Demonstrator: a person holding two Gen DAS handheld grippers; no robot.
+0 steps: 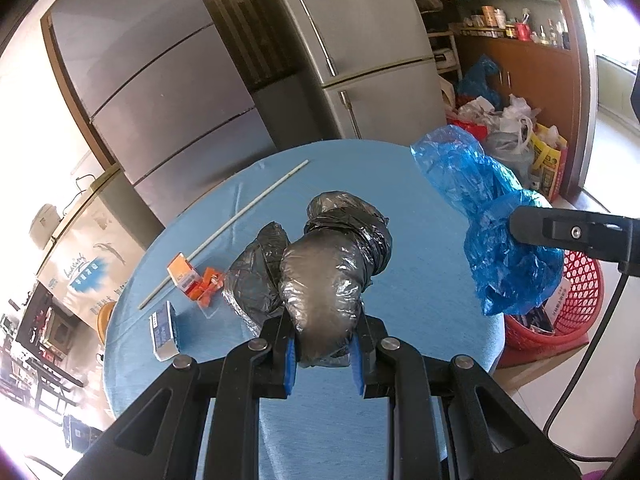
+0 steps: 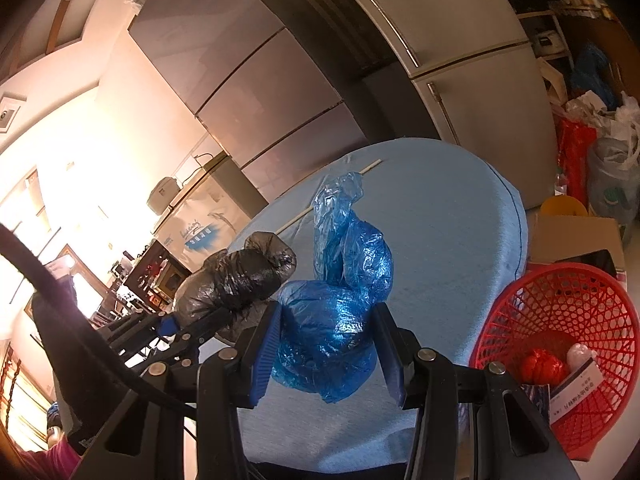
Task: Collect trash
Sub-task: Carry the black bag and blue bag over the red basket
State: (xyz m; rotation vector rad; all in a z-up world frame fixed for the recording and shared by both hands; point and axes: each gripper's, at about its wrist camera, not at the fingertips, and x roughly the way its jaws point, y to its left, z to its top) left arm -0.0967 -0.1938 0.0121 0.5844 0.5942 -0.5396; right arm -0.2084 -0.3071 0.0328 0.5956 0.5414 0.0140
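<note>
My left gripper (image 1: 323,354) is shut on a crumpled black plastic bag (image 1: 328,276) and holds it above the round blue table (image 1: 420,280). The black bag also shows in the right wrist view (image 2: 236,280). My right gripper (image 2: 328,354) is shut on a crumpled blue plastic bag (image 2: 340,304) above the table's right side (image 2: 448,240). The blue bag also shows in the left wrist view (image 1: 492,216). A red mesh basket (image 2: 568,320) with some trash in it stands on the floor right of the table.
On the table lie a long white stick (image 1: 224,232), an orange box (image 1: 182,274), orange wrappers (image 1: 208,284) and a small blue-white box (image 1: 163,330). Two fridges (image 1: 360,48) stand behind. Bags pile up at the far right (image 1: 508,128). A cardboard box (image 2: 576,236) sits behind the basket.
</note>
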